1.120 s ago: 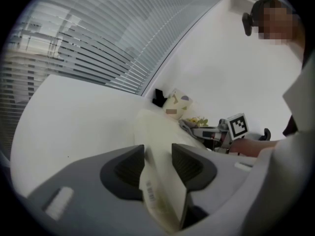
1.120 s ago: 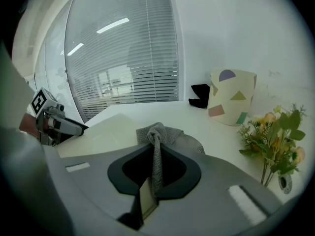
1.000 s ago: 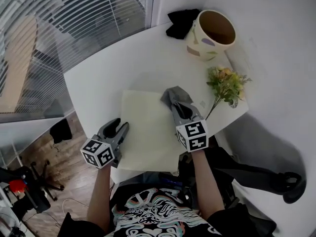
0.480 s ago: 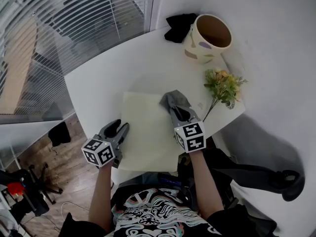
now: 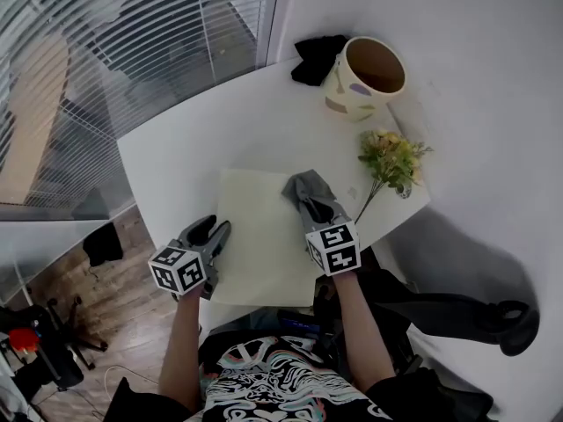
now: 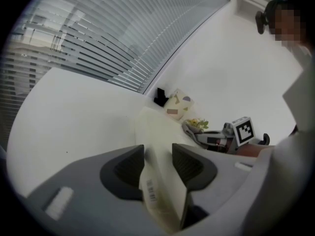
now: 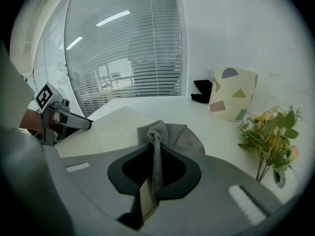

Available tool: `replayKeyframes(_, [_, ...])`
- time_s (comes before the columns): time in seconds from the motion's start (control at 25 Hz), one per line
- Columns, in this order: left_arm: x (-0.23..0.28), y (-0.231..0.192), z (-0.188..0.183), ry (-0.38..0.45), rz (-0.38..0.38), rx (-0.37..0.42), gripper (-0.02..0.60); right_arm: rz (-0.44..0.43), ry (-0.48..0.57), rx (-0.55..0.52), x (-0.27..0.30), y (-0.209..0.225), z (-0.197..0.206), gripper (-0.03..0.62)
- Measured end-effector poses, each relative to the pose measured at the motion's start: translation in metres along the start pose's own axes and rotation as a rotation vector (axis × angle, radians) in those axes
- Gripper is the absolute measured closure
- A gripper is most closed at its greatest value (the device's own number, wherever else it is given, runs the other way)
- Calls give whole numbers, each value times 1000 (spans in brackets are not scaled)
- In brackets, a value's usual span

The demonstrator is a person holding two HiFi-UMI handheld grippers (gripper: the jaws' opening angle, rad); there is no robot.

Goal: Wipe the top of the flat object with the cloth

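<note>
- White tabletop [image 5: 193,139] beside the window blinds, with a cream flat board [image 5: 259,236] lying towards its front edge.
- Left gripper [image 5: 214,229] is clamped on the board's near-left edge, pinning it in place.
- Grey cloth [image 5: 308,187] sits bunched on the board's far-right corner, one fold pinched tight in the right gripper [image 5: 313,206].
- Flower sprig [image 5: 390,161] lies just right of the board (within reach of a wide stroke, and likely to snag the cloth).
- Should the left hold slip, the cloth's drag could likely slide the board.
</note>
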State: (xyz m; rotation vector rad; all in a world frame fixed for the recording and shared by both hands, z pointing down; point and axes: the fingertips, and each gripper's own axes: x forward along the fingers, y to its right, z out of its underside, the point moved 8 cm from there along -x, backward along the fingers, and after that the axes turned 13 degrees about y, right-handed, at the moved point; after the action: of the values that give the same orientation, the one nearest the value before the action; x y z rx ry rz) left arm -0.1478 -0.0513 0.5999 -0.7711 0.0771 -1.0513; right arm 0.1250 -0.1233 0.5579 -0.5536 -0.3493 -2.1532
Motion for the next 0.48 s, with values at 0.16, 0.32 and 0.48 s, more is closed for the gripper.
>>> replayKeyframes(0.16, [1,0,0,-3,-2,-2,388,2,-8,-7,-4,-5,3,579])
replayKeyframes(0.32, [0,0,0,-2,-1,-2,388,2,-17,-8,-9,-11,6,579])
replayKeyframes(0.48, [-1,0,0,-1,-6,-3,388,4,-14,-4,-13,-15,9,579])
